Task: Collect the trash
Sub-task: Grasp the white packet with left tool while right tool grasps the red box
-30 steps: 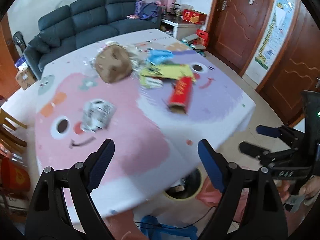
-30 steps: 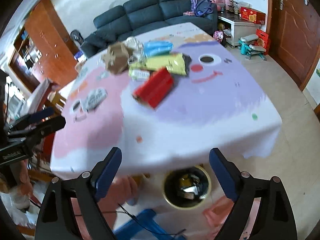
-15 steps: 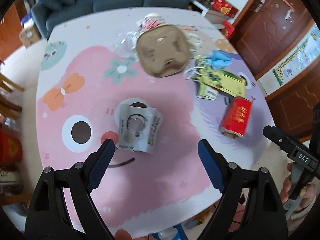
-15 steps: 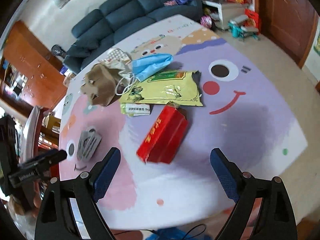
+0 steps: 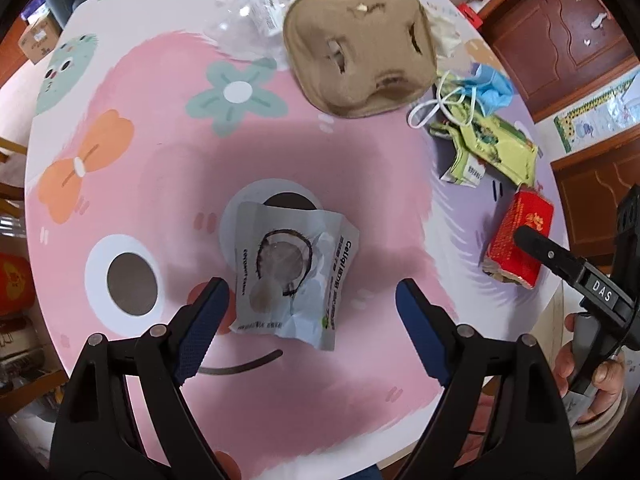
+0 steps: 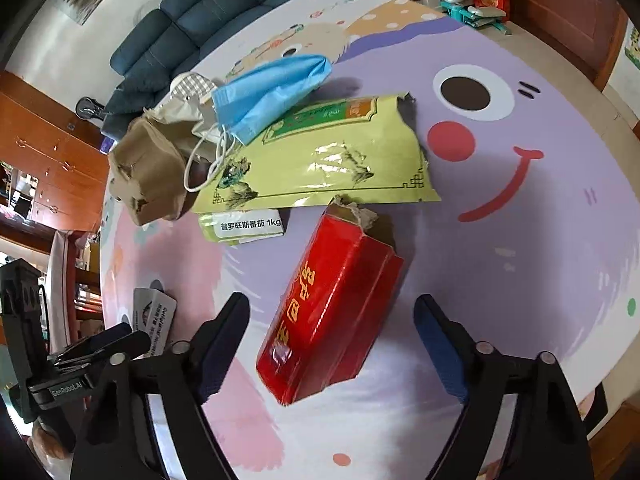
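Above white pouch (image 5: 290, 276), left gripper (image 5: 312, 304) gapes; right gripper (image 6: 332, 332) wide over red box (image 6: 332, 312).

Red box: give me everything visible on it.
The red box is a glossy oblong carton with gold characters on its top face. Its far end is torn open, showing grey-brown card. It lies flat on the tablecloth, skewed, just short of the green bag. The open right gripper straddles its near end; contact is unclear.

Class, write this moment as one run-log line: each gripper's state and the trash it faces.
left gripper: open, over coconut wrapper | right gripper: open, over red box | nothing held
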Demonstrator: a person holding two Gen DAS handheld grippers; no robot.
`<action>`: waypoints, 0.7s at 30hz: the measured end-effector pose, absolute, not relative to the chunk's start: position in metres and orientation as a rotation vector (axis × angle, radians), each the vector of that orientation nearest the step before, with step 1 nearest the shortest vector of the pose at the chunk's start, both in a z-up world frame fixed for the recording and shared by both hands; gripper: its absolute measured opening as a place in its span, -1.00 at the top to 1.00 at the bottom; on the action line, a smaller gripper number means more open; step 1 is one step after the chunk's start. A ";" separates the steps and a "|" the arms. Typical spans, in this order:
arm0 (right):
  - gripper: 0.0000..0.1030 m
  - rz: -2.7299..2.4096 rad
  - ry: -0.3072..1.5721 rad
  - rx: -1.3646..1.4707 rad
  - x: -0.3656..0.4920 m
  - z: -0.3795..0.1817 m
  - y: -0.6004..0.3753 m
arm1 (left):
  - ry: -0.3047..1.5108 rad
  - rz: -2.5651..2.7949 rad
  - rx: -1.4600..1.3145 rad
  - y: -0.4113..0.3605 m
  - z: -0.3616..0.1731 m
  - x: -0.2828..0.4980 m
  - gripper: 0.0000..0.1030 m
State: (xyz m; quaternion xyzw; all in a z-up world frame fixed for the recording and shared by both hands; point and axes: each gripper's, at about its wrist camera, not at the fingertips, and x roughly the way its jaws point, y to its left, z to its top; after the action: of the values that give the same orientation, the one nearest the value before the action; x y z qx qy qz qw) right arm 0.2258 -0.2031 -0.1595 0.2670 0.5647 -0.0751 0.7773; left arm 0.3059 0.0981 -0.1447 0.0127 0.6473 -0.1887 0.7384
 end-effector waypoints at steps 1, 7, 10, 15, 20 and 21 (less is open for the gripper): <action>-0.54 -0.164 1.229 0.576 0.227 -0.162 -0.202 | 1.422 -0.412 0.041 0.096 -0.147 0.306 -0.62; -0.28 -0.179 1.252 0.452 0.235 -0.167 -0.186 | 1.426 -0.377 0.120 0.083 -0.159 0.310 -0.62; -0.22 -0.186 1.263 0.407 0.236 -0.167 -0.179 | 1.425 -0.359 0.152 0.076 -0.163 0.311 -0.61; -0.15 -0.180 1.268 0.389 0.235 -0.169 -0.172 | 1.430 -0.335 0.194 0.069 -0.171 0.310 -0.43; -0.11 -0.160 1.270 0.399 0.232 -0.169 -0.172 | 1.392 -0.326 0.256 0.061 -0.168 0.306 0.12; -0.10 -0.156 1.268 0.400 0.229 -0.168 -0.174 | 1.390 -0.329 0.259 0.059 -0.167 0.305 0.33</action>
State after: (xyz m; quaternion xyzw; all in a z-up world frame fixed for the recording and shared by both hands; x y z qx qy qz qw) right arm 0.2292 -0.1737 -0.1679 0.1853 0.5879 -0.0725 0.7841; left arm 0.3045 0.0590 -0.1674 0.1183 0.6355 -0.1503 0.7480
